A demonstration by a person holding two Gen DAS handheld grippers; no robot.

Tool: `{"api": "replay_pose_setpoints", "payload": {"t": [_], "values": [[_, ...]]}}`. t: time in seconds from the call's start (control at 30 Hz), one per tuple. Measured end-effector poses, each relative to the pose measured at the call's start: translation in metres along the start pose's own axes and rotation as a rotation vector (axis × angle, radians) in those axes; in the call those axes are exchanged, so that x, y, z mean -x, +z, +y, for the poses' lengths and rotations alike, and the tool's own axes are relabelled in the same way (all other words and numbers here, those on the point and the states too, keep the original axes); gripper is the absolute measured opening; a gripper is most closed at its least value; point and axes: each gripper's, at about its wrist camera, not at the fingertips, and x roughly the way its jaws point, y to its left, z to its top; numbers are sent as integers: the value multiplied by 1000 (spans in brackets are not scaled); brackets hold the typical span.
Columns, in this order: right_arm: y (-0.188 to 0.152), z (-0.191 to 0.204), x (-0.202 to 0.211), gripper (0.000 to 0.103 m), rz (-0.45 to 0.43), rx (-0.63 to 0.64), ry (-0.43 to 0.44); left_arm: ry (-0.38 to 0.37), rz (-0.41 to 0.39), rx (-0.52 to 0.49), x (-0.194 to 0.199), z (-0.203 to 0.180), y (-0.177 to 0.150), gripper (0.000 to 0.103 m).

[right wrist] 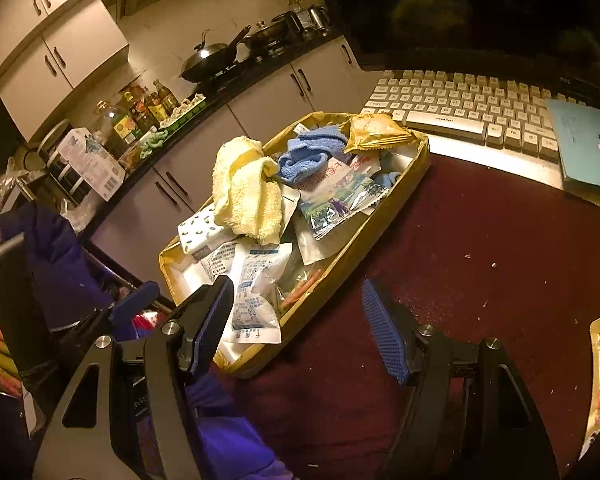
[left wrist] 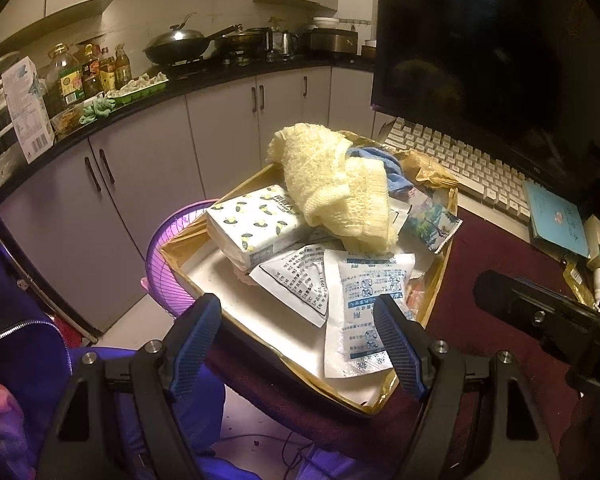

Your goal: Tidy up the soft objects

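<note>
- the yellow towel (left wrist: 340, 184) lies on top of the packets in the tray (right wrist: 340, 264), so it is easiest to reach.
- left hand-held gripper (left wrist: 300, 344) and right hand-held gripper (right wrist: 300, 320) are both wide and empty, ready to pick.

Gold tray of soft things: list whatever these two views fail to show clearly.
- Blue towel: left wrist view, mostly hidden behind the yellow towel.
- Tissue pack: right wrist view, partly covered by the yellow towel.
- Tray near corner: right wrist view, hidden by the right claw.
- Sachet print: too small to read.
</note>
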Motion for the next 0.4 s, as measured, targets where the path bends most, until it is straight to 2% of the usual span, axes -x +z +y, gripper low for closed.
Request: {"api": "replay_pose_setpoints", "payload": {"t": [0.4], "values": [[-2,-1,0,68,6,-11,6,0,-12,-18,1,-2,-2,79]]}}
